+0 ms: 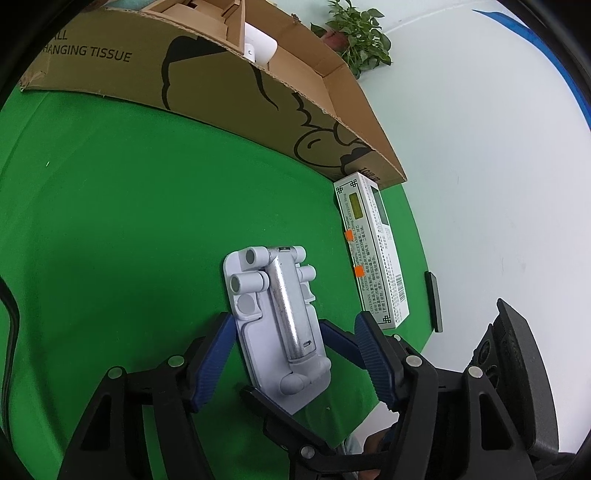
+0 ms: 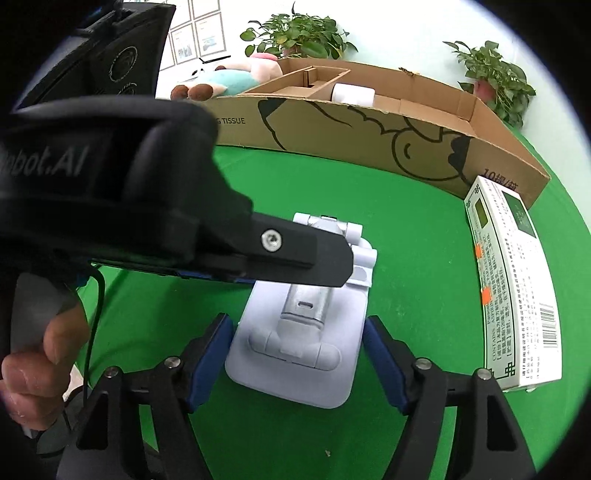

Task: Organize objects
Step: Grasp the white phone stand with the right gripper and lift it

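A white folding phone stand [image 1: 277, 317] [image 2: 299, 350] with a silver arm lies flat on the green cloth [image 1: 110, 221]. My left gripper [image 1: 295, 319] stands open astride its middle. The left pad is close against the stand's edge and the right pad stands clear of it. My right gripper [image 2: 297, 321] straddles the stand's base end, open, with its blue pads close beside both edges. One of the right gripper's fingers [image 1: 338, 341] sits between the stand and the left gripper's right pad. One of the left gripper's fingers [image 2: 295, 254] crosses over the stand's far half.
An open cardboard box [image 1: 258, 96] [image 2: 369, 125] stands behind the stand, with a white item [image 2: 352, 94] inside. A long white medicine carton [image 1: 373, 254] [image 2: 513, 288] lies to the right. A plush toy [image 2: 225, 83] and potted plants [image 2: 295, 35] sit beyond. A hand [image 2: 33, 376] grips the left tool.
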